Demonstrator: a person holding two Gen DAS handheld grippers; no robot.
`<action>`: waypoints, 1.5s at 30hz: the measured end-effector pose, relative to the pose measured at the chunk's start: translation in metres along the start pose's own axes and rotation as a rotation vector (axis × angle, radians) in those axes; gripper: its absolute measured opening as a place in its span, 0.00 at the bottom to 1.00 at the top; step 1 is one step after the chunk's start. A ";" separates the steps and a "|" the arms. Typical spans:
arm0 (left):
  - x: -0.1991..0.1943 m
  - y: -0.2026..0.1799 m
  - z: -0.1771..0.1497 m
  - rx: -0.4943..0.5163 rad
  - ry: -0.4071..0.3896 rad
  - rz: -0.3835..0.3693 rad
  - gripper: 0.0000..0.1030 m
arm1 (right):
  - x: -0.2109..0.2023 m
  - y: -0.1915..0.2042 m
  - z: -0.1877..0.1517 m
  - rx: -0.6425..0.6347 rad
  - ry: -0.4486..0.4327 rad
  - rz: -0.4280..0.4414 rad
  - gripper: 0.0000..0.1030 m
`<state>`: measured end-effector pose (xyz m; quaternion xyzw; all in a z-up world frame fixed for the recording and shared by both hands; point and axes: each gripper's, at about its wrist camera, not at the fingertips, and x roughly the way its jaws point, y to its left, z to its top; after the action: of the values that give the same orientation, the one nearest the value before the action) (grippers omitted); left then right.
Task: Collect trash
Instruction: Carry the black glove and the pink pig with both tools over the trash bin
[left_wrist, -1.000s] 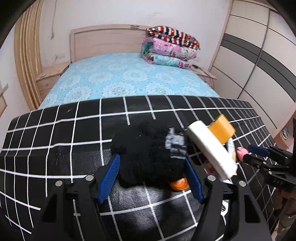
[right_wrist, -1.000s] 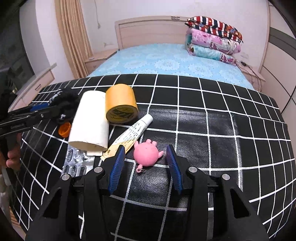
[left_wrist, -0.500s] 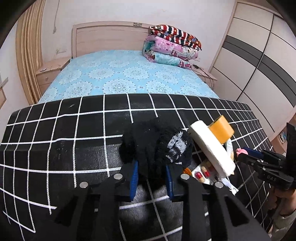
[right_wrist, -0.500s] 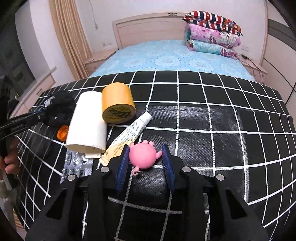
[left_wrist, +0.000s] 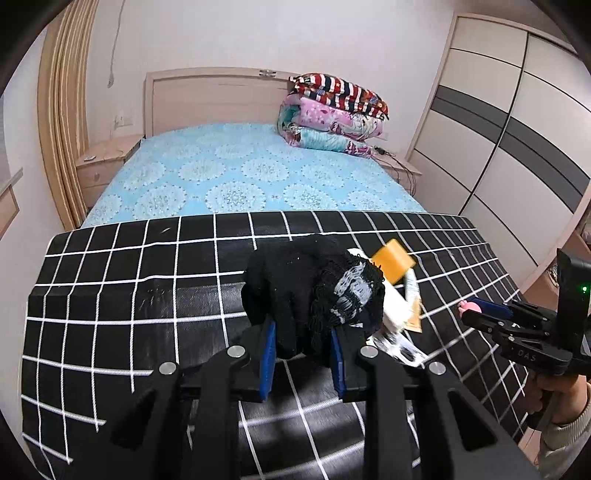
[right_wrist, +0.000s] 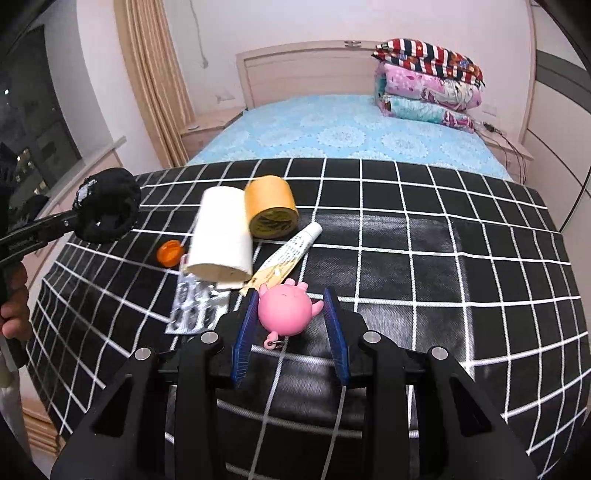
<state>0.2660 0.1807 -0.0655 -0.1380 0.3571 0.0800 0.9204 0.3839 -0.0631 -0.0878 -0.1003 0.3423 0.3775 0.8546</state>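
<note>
- Left wrist view: my left gripper has its blue pads pinched on the black knit bundle, which I hold lifted above the black grid tablecloth.
- My right gripper clamps the pink pig toy near the cloth's near edge.
- Just beyond lie the white roll, yellow tape roll, tube, orange cap and blister pack; I see no container.

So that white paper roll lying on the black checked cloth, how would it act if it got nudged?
The white paper roll lies on its side, so it would probably roll. It leans against the yellow tape roll, which may block it that way. It looks light and soft, likely to dent under a tight gripper squeeze.
</note>
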 end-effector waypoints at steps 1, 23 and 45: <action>-0.006 -0.003 -0.001 0.003 -0.005 -0.002 0.23 | -0.005 0.002 -0.002 -0.003 -0.004 -0.001 0.35; -0.097 -0.055 -0.055 0.054 -0.058 -0.034 0.23 | -0.099 0.029 -0.044 -0.056 -0.080 0.008 0.35; -0.149 -0.085 -0.151 0.106 -0.044 -0.086 0.23 | -0.152 0.076 -0.126 -0.177 -0.072 0.072 0.35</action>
<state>0.0821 0.0457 -0.0543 -0.1024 0.3343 0.0243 0.9366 0.1923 -0.1522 -0.0751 -0.1493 0.2803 0.4401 0.8399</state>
